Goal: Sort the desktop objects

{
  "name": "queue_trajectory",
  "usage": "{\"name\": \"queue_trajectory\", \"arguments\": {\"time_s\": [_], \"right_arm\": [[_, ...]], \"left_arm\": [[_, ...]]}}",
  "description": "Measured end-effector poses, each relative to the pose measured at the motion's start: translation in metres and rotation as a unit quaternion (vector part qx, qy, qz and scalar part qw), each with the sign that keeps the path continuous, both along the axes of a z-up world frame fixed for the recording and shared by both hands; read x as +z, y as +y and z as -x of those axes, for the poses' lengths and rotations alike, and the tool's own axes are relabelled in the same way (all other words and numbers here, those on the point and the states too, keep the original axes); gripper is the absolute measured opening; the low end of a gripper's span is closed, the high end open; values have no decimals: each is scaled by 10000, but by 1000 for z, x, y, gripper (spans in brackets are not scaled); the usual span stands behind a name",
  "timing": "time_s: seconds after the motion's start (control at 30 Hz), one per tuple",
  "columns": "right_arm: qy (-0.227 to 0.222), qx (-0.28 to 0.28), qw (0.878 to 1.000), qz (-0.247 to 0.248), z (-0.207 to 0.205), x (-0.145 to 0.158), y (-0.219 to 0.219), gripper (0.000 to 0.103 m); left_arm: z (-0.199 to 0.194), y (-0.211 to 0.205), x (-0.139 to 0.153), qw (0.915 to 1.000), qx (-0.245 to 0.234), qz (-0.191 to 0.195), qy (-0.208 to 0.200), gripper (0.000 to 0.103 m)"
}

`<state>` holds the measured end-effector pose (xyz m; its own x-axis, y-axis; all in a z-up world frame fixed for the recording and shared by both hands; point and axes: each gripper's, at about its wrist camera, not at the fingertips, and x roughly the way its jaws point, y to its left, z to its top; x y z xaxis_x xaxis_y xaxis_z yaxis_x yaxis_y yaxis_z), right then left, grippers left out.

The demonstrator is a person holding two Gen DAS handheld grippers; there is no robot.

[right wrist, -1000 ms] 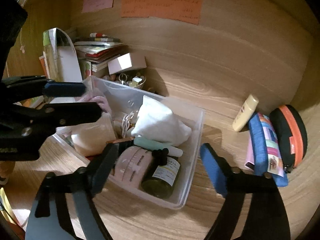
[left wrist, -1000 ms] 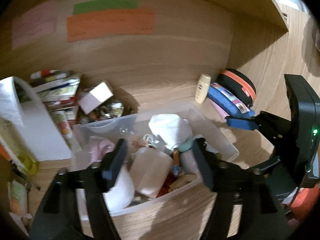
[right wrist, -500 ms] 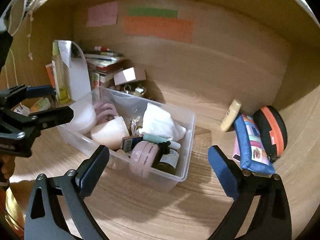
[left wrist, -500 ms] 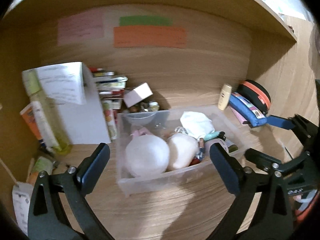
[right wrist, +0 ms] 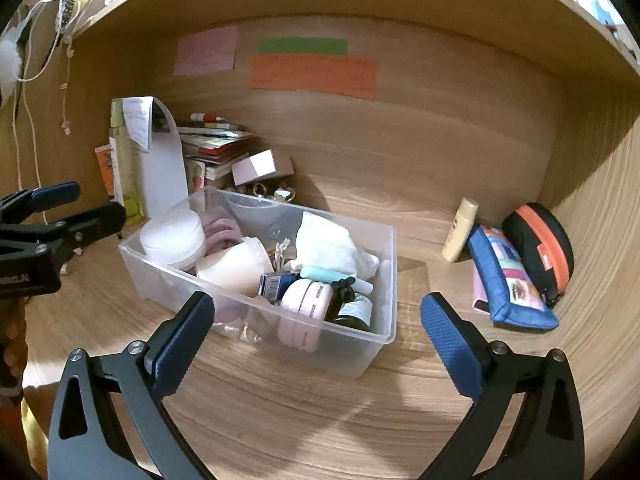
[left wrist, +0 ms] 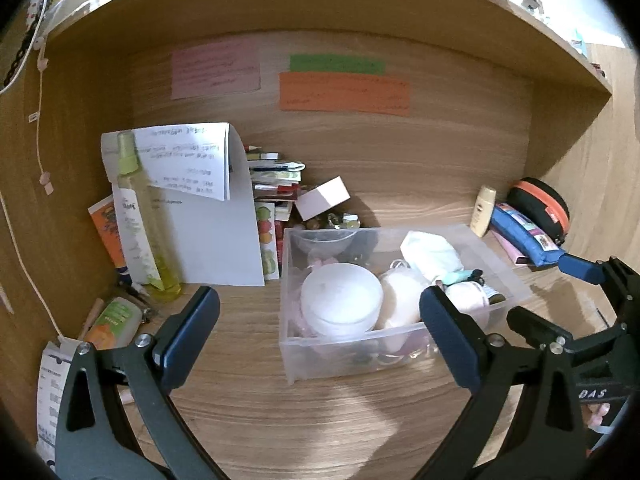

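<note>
With both tools hanging back from the desk, nothing is in hand: left gripper has its fingers spread wide and empty, right gripper the same.

Far left: tall spray bottle stands upright against the side wall, with a folded paper sheet leaning just behind it. Guess it's parked there because it's too tall for the bin. An orange-label tube lies flat on the desk below it, near the left finger.

Behind the paper: a stack of books against the back wall, with a small white box tilted beside it over some trinkets too small to identify.

Centre: clear plastic bin, the evident collection point. It's packed: white round tub at the left end, cream pouch next to it, white cloth bundle at the back, pink case and dark glass bottle at the front right. Little free room left, so more items would have to go on top.

Right, outside the bin: small cream bottle leaning at the back wall, then blue pencil case and black-orange zip pouch touching each other in the corner. Probably the unsorted remainder, nearest the right gripper.
</note>
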<state>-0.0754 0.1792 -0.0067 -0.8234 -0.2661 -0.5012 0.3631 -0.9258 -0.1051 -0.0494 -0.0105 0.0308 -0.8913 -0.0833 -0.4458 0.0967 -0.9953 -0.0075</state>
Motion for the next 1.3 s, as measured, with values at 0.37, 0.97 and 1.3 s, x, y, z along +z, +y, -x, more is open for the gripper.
{"name": "queue_trajectory", "arguments": {"time_s": [0.37, 0.97, 1.3], "right_arm": [[-269, -96, 9980, 557, 16, -10, 20, 103], [-173, 5, 9958, 903, 7, -6, 29, 103], [-134, 87, 9958, 902, 2, -7, 25, 103]], "left_arm": [[18, 2, -20, 9999, 107, -29, 18, 101], [14, 3, -22, 9997, -144, -202, 60, 101], [11, 2, -22, 9995, -154, -260, 94, 101]]}}
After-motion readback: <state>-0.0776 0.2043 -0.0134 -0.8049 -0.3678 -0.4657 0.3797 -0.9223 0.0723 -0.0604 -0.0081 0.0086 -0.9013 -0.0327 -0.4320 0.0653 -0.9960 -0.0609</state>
